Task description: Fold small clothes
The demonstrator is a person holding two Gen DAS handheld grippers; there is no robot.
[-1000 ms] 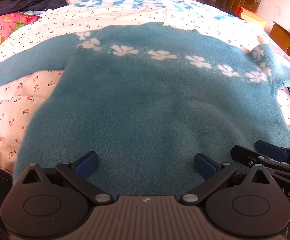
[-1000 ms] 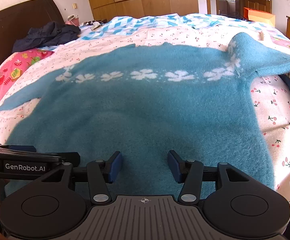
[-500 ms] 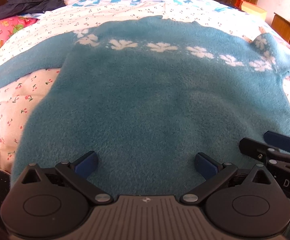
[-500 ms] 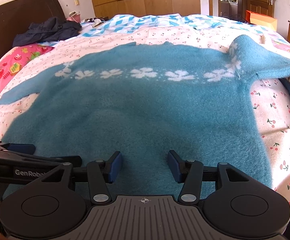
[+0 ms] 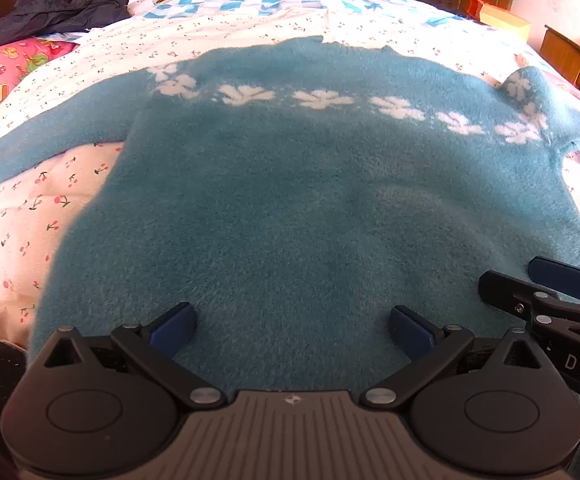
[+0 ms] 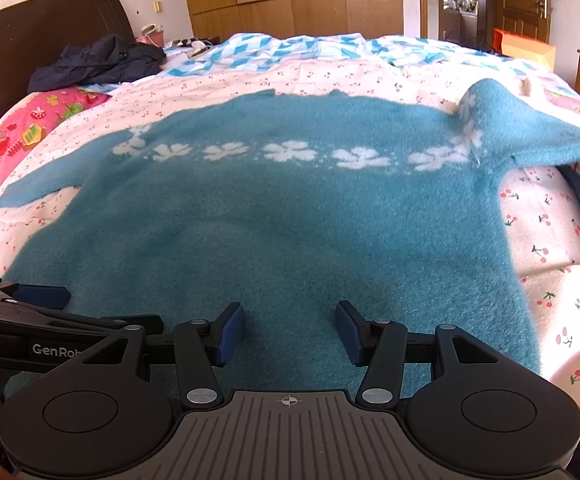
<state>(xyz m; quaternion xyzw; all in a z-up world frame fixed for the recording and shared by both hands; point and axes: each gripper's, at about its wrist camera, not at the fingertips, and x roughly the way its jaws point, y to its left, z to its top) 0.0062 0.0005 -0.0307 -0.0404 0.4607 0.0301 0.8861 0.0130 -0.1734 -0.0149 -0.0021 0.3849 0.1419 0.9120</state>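
Observation:
A fuzzy blue sweater with a band of white flowers lies spread flat on the bed, hem toward me, sleeves out to both sides. It also shows in the right wrist view. My left gripper is open over the hem, left of centre. My right gripper is open over the hem further right. Each gripper shows at the edge of the other's view. Neither holds cloth.
The bed has a cherry-print sheet. A dark jacket and a pink pillow lie at the far left. A blue-white quilt lies beyond. Wooden wardrobes and a door stand behind.
Both grippers have risen and tilted a little over the hem, so more of the sweater's top shows. The sweater has not moved. Both jaws stay open.

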